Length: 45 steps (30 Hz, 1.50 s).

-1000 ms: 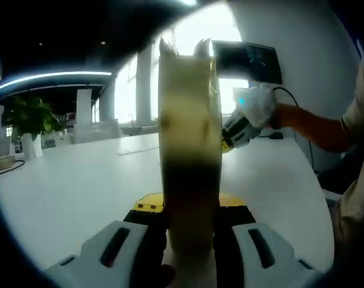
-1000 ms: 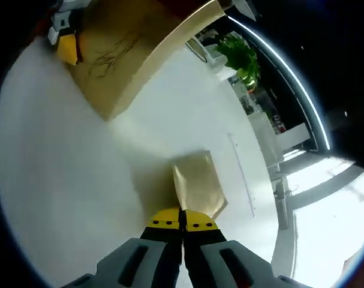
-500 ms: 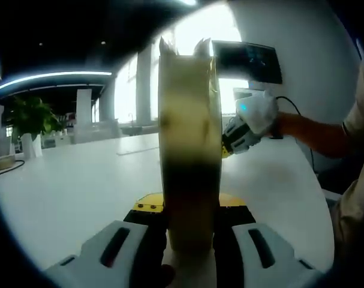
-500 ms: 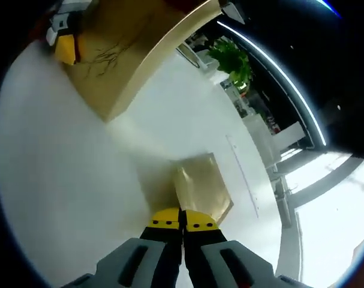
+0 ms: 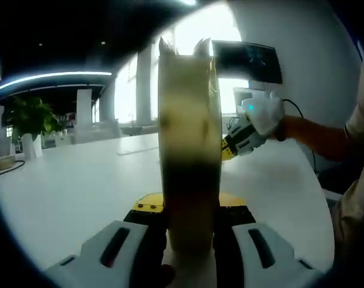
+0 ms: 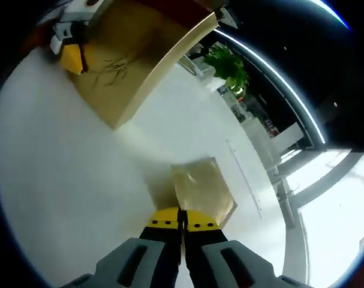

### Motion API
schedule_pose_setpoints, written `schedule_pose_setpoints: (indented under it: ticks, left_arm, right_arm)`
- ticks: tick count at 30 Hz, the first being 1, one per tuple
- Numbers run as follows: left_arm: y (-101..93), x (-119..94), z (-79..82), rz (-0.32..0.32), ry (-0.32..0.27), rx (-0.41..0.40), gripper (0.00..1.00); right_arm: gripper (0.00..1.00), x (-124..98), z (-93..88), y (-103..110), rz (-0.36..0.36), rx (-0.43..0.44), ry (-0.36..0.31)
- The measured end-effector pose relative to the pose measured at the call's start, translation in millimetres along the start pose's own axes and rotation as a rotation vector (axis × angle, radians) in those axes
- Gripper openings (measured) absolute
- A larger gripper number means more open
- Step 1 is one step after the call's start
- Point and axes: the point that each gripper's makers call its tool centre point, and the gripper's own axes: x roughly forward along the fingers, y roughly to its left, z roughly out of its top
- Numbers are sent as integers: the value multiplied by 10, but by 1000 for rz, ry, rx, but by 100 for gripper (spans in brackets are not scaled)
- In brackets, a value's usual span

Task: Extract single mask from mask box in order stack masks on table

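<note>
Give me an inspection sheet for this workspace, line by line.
Surface: white table, bare where seen.
Job's things: mask box upright, clamped at its base; single mask pinched at its near edge, low over the table.
Clutter: nothing seen near the work.
Grippers: left gripper shut on the box; right gripper shut on the mask.
Cables: dark cable at the table's far edge.
Surroundings: potted plant, wall screen, bright windows.

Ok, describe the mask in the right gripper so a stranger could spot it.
On the white table, follow the right gripper to its closed yellow tips. The mask is the thin, tan, squarish sheet pinched there, far smaller and flatter than the box beyond it.
</note>
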Motion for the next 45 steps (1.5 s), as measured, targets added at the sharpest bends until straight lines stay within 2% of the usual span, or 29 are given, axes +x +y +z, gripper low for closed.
schedule_pose_setpoints:
  ticks: [15, 19, 24, 32, 34, 37, 39, 44, 45]
  left_arm:
    - [1, -3, 0, 0, 0, -1, 20]
    - [-2, -3, 1, 0, 0, -1, 20]
    - [-9, -2, 4, -1, 0, -1, 20]
    - [-1, -3, 1, -1, 1, 0, 20]
    - [-1, -3, 1, 1, 1, 1, 20]
    - [1, -5, 0, 2, 2, 2, 20]
    - [0, -5, -1, 1, 2, 1, 20]
    - [-5, -5, -2, 2, 2, 2, 20]
    - [-5, -5, -2, 2, 2, 2, 20]
  right_arm:
    - [0, 8, 88, 117, 23, 48, -10]
    - [5, -27, 140, 169, 31, 38, -32]
    - [8, -70, 132, 192, 20, 78, -36]
    - [7, -336, 225, 100, -61, 262, -142]
    - [5, -368, 204, 91, -69, 281, -148]
    - [0, -402, 183, 123, -59, 395, -189]
    - [0, -406, 156, 135, -60, 450, -210]
    - [0, -453, 99, 181, -69, 504, -236]
    - [0, -477, 116, 180, -82, 530, -261]
